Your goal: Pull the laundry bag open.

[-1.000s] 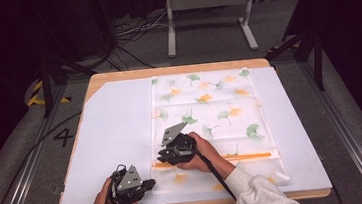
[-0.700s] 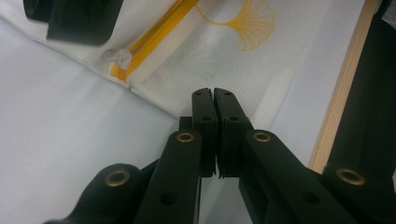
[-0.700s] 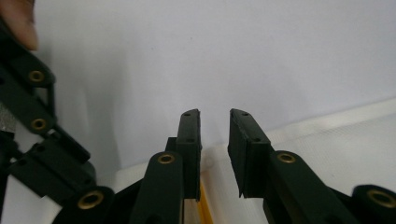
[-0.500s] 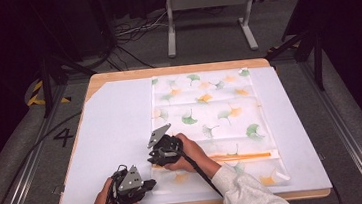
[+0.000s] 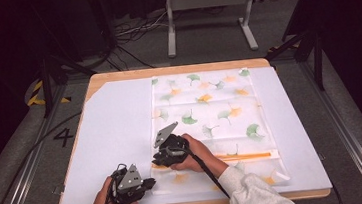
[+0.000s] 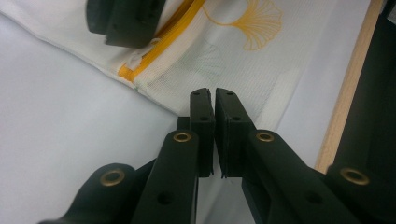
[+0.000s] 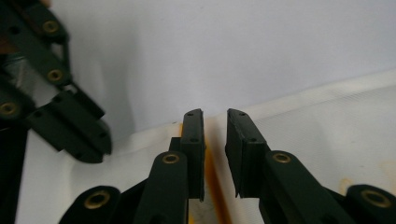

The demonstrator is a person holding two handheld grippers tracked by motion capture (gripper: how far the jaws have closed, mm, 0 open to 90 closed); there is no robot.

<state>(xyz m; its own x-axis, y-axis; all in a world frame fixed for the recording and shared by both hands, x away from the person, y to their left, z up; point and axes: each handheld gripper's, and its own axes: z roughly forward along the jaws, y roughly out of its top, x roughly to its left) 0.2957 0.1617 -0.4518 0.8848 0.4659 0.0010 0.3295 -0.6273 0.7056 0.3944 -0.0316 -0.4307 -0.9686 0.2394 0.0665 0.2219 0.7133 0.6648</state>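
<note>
A white mesh bag (image 5: 210,109) printed with green and orange leaves lies flat on a white sheet. Its orange zipper (image 5: 244,156) runs across the near end. My left gripper (image 5: 150,183) sits at the bag's near left corner (image 6: 243,70), its jaws (image 6: 215,93) shut on the corner's fabric. My right gripper (image 5: 156,161) rests at the zipper's left end. Its jaws (image 7: 215,114) stand a little apart astride the orange zipper (image 7: 212,172) and have just been closing. The zipper strip lies between them, and no pad visibly presses on it.
The white sheet (image 5: 116,128) covers a wooden table (image 5: 116,76) whose near edge (image 6: 348,88) is just behind my left gripper. A metal stand (image 5: 207,9) and cables lie on the floor beyond. Dark frame legs flank the table.
My right gripper has shifted a little to the left along the zipper, toward the bag's left edge. The left gripper has stayed put.
</note>
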